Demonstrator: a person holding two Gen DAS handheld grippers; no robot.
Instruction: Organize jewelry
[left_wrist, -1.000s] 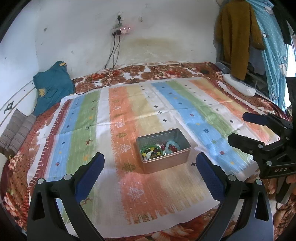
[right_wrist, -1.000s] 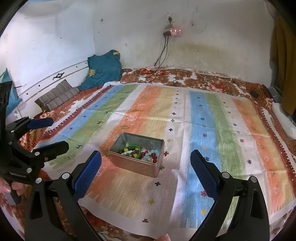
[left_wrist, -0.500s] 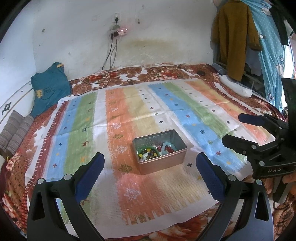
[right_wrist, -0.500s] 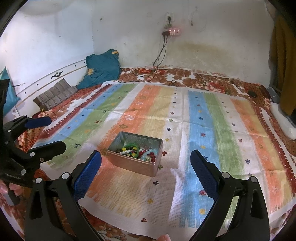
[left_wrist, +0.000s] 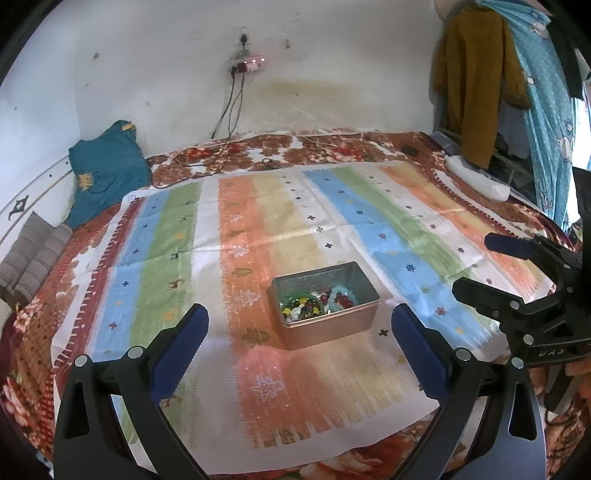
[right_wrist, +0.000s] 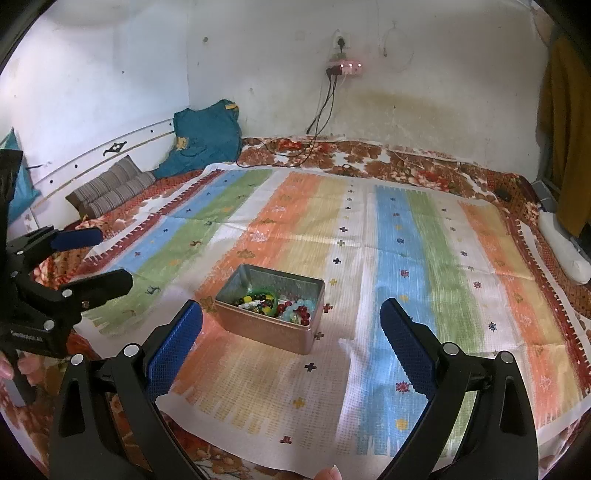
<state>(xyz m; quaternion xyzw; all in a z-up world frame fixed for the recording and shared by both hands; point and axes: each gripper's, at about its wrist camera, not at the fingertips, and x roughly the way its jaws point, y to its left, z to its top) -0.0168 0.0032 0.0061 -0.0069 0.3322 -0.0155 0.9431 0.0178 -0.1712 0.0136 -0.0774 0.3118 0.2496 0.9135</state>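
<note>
Centrally, on the striped cloth (left_wrist: 258, 236) covering the bed, a metal tin (left_wrist: 325, 304) holds beaded jewelry (right_wrist: 275, 304); left gripper (left_wrist: 299, 332) and right gripper (right_wrist: 291, 332) hover near, jaws open, empty.

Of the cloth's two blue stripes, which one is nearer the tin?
The blue stripe on the right gripper's side. It passes just beside the tin; the other blue stripe lies beyond the green and white bands.

Beads (left_wrist: 317, 303) in tin (left_wrist: 332, 328) on cloth (left_wrist: 258, 229)
</note>
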